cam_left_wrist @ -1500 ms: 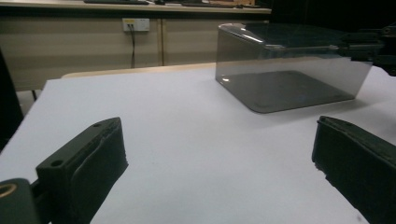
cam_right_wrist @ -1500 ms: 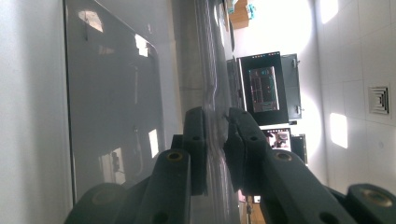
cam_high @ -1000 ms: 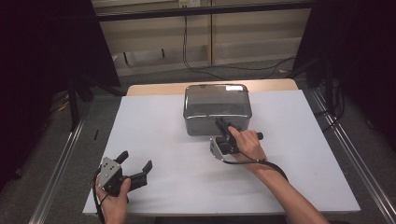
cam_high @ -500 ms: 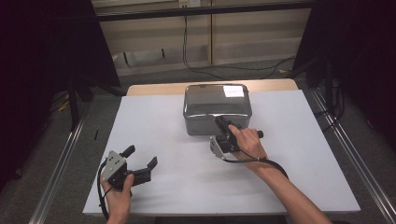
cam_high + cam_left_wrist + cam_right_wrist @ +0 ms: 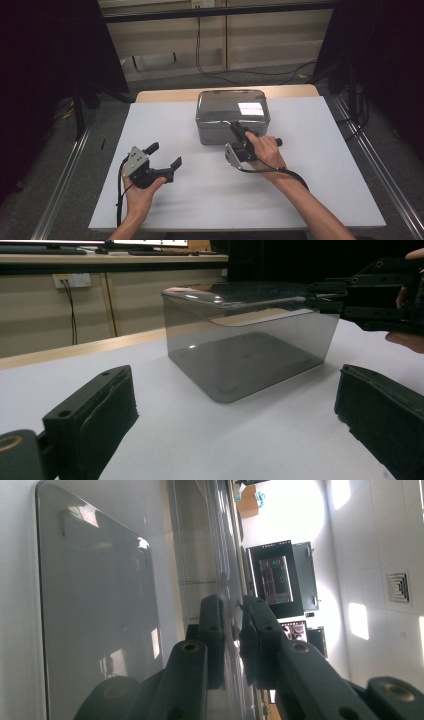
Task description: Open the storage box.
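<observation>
A smoky see-through plastic box (image 5: 232,125) with a flat lid (image 5: 232,104) stands at the middle back of the white table top (image 5: 320,165). My right gripper (image 5: 234,127) is at the box's front edge, shut on the lid's rim. In the right gripper view the thin lid (image 5: 95,605) runs between the closed jaws of the right gripper (image 5: 232,610). My left gripper (image 5: 164,155) is open to the front left of the box, pointing toward it, with nothing between its fingers. The left gripper view shows the box (image 5: 250,350) ahead between its wide jaws, and the right gripper (image 5: 325,295) on the lid's corner.
Metal rails (image 5: 65,175) run along both sides of the table. A strip of wooden table edge (image 5: 165,95) lies behind the white top. Cables hang on the wall (image 5: 197,45) beyond. White surface spreads to the left and right of the box.
My left gripper has moved away from the person and to the right, closer to the box, still open. The right gripper and the box have kept still.
</observation>
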Motion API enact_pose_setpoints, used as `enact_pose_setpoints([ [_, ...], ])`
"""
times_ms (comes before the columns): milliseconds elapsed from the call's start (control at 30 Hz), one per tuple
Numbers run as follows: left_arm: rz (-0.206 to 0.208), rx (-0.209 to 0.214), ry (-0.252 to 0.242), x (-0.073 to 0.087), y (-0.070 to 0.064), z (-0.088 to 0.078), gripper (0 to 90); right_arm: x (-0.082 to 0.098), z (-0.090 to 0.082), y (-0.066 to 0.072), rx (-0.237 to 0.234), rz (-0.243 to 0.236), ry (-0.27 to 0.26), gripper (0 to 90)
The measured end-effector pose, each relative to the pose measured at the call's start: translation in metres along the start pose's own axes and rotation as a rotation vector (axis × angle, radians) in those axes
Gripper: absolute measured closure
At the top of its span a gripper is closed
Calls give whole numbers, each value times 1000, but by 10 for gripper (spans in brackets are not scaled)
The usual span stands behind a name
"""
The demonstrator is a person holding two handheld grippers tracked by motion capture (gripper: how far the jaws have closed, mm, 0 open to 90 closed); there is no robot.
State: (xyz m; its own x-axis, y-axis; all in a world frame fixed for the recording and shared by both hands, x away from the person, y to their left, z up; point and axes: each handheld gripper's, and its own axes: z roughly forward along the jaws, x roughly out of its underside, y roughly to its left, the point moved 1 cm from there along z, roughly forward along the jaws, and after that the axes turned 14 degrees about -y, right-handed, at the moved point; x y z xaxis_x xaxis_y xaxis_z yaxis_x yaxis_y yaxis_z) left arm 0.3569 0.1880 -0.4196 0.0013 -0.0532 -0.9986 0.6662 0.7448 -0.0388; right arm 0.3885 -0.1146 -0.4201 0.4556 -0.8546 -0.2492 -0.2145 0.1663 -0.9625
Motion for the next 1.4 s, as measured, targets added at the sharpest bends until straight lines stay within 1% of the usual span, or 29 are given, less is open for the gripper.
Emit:
enact_pose_setpoints([
  [33,0,0,0,0,0,0,27,0,0,0,0,1,-2,800],
  [67,-12,5,-4,1,-1,4,24,0,0,-1,2,2,-3,800],
  [100,9,19,19,1,-1,13,27,0,0,-1,4,3,-3,800],
  [133,9,19,19,1,-1,13,29,0,0,-1,9,8,-2,800],
  [167,32,28,24,1,-3,19,26,0,0,-2,11,5,-6,800],
  [200,32,28,24,1,-3,19,32,-1,0,-2,14,4,-7,801],
  [233,29,42,19,1,-3,21,37,0,0,-3,17,5,-9,801],
  [267,28,45,20,1,-3,24,33,0,0,-4,19,8,-6,802],
  [300,20,40,8,-1,-2,28,29,0,0,-4,17,9,-7,801],
  [333,20,40,8,-1,-2,28,29,0,0,-4,17,9,-7,801],
  [367,14,37,-9,-3,0,33,29,1,-1,-5,13,10,-8,801],
  [467,25,33,-11,-4,2,39,24,1,0,-4,14,13,-9,800],
  [500,21,40,-10,-4,3,42,24,1,0,-4,14,13,-9,800],
  [567,29,39,-5,-3,4,48,22,0,0,-4,16,13,-11,800],
  [600,28,45,-12,-3,4,51,18,0,0,-4,17,12,-13,801],
  [700,43,54,-8,-2,6,61,12,1,0,-6,17,14,-13,801],
  [800,29,55,-26,-2,8,70,27,1,-1,-6,19,19,-11,801],
  [867,36,62,-14,-3,10,75,27,0,-1,-7,20,17,-13,802],
  [900,41,63,-17,-3,10,78,27,0,0,-8,20,14,-16,803],
  [1033,46,56,-16,0,14,88,40,1,-1,-10,29,19,-20,804],
  [1067,34,58,-8,1,14,91,39,1,-1,-11,29,19,-20,804],
  [1100,31,51,-6,3,16,94,40,1,-1,-10,28,19,-21,804],
  [1133,16,38,-8,5,16,96,40,1,-1,-10,28,19,-21,804],
  [1167,14,36,-7,6,16,99,40,1,0,-10,27,19,-21,803],
  [1200,34,46,2,7,15,106,40,1,0,-10,25,17,-24,803],
  [1233,59,48,-5,7,15,109,41,0,0,-10,24,16,-20,803],
  [1267,69,47,4,8,15,111,48,1,0,-11,26,17,-23,804],
  [1367,63,38,13,7,18,117,47,1,0,-12,28,21,-21,804],
  [1400,64,26,-1,6,20,121,48,2,-1,-12,28,25,-25,804],
])
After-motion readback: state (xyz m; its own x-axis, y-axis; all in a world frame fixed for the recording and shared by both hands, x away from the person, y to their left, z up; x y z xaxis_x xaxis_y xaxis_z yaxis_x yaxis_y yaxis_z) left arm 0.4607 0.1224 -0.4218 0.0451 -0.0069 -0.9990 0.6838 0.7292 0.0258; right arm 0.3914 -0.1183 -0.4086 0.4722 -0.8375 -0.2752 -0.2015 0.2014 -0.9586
